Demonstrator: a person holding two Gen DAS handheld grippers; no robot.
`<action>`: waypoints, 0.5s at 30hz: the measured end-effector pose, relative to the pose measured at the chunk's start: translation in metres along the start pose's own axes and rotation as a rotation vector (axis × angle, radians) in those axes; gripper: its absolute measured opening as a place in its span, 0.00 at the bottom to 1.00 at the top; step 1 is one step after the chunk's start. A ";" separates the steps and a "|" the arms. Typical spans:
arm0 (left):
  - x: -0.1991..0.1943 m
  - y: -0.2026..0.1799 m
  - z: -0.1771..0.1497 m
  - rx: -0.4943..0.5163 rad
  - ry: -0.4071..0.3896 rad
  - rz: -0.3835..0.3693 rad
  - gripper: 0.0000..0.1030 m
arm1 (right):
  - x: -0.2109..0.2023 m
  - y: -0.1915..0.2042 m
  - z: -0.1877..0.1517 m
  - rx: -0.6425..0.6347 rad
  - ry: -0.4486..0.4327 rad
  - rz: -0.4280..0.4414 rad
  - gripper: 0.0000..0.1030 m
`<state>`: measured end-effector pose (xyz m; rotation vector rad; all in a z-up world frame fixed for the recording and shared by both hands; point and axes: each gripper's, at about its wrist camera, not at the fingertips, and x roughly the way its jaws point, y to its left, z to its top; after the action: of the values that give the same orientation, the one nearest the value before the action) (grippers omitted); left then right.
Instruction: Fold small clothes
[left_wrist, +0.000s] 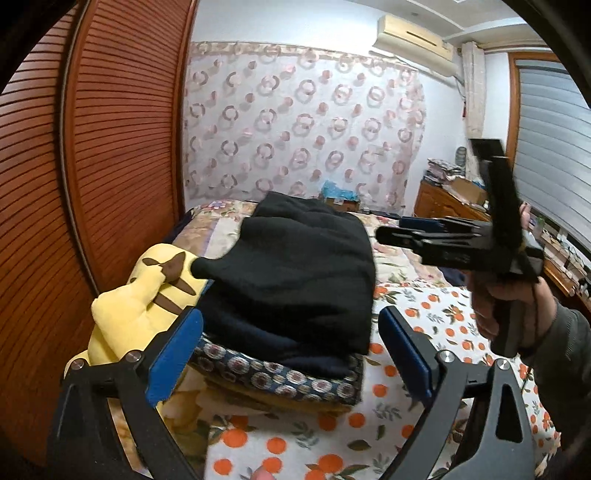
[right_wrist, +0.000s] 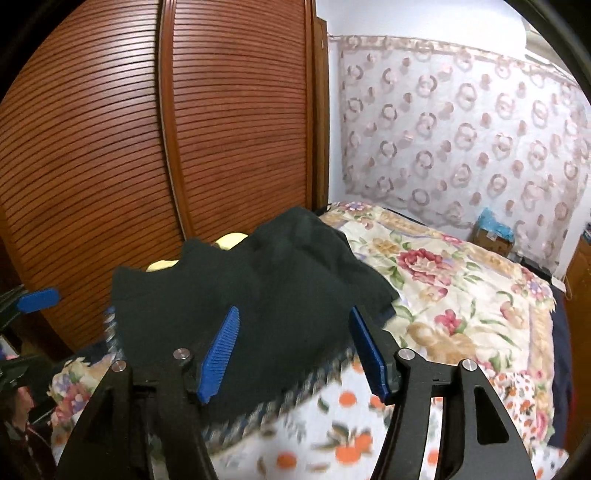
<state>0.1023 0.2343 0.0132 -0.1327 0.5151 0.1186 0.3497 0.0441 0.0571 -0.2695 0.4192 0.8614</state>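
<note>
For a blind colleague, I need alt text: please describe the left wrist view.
A folded black garment tops a stack of folded clothes on a bed with an orange-print sheet. The open left gripper frames it, a yellow plush toy lies left, and the right gripper hovers right.

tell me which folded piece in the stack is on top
The black garment: plain and dark, it lies above the patterned blue cloth, which shows only as an edge beneath.

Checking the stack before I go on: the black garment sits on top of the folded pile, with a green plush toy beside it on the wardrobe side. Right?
Not quite: the plush toy is yellow, not green, as the left wrist view shows. The black garment does top the folded pile, with the toy on the wardrobe side.
</note>
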 end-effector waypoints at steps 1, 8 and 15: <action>-0.001 -0.004 -0.001 0.007 0.000 -0.006 0.93 | -0.011 0.003 -0.006 0.003 -0.006 -0.010 0.64; -0.010 -0.037 -0.013 0.052 -0.002 -0.041 0.93 | -0.079 0.021 -0.044 0.051 -0.032 -0.060 0.74; -0.014 -0.072 -0.022 0.097 0.001 -0.051 0.93 | -0.140 0.038 -0.080 0.106 -0.047 -0.150 0.79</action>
<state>0.0898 0.1593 0.0083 -0.0512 0.5170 0.0440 0.2196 -0.0578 0.0482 -0.1798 0.3940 0.6946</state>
